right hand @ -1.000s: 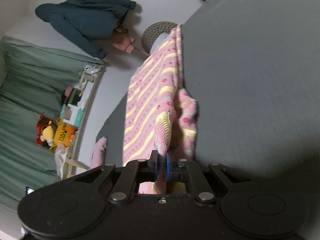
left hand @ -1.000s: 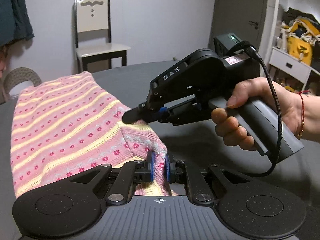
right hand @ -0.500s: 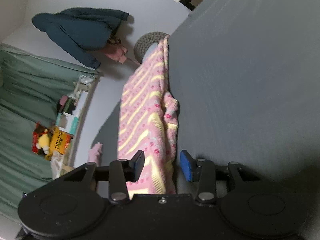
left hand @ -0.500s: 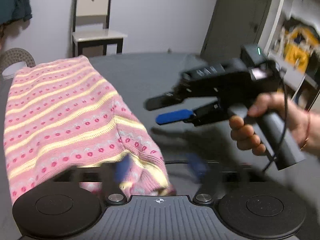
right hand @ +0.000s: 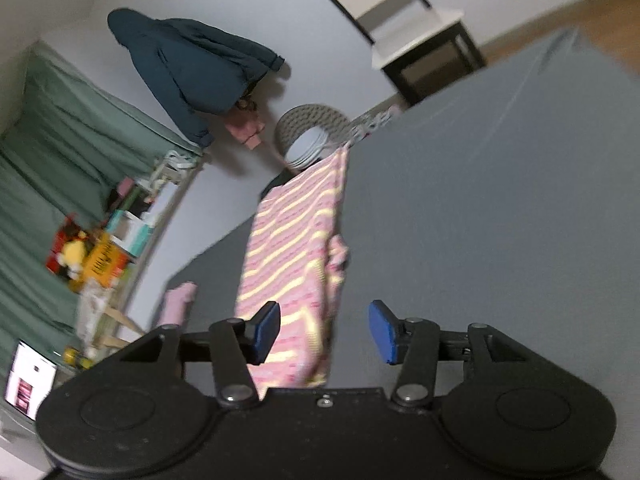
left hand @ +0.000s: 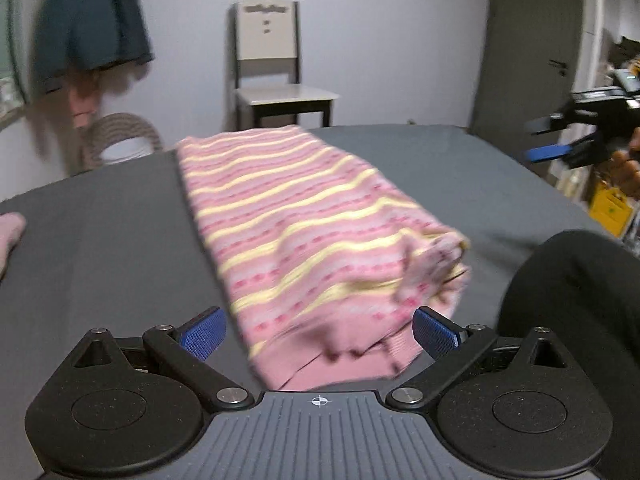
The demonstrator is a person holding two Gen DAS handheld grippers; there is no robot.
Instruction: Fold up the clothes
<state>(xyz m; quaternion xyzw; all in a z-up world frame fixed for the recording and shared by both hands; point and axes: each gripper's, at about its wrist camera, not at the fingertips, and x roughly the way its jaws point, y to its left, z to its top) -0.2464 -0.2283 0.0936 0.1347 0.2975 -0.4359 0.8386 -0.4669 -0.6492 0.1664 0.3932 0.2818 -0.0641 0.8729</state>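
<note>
Grey cloth covers the table [left hand: 100, 240], and at its far left edge in the left wrist view a small pale pink piece of fabric [left hand: 10, 228] just shows, well apart from the main garment. Above it on the wall hangs a dark blue jacket [left hand: 88, 20], with a woven basket [left hand: 120, 140] on the floor below. Toward the middle, the pink and yellow striped sweater [left hand: 312, 232] lies folded into a long band running away from the camera, its near end rumpled and bunched on the right side. The left gripper [left hand: 318, 334] sits just behind that near end with its blue pads spread wide on either side of the fabric, gripping nothing. Behind the sweater a chair [left hand: 272, 72] with a pale seat stands against the wall. At the right edge the right gripper [left hand: 548, 140] is held up in the air well clear of the sweater, its two fingers apart and empty, a hand partly visible behind it. A black sleeve [left hand: 572, 300] fills the lower right. From the right wrist view, the right gripper [right hand: 326, 332] is likewise spread open above the table [right hand: 500, 220], the sweater [right hand: 292, 252] lying flat below and to its left.
</note>
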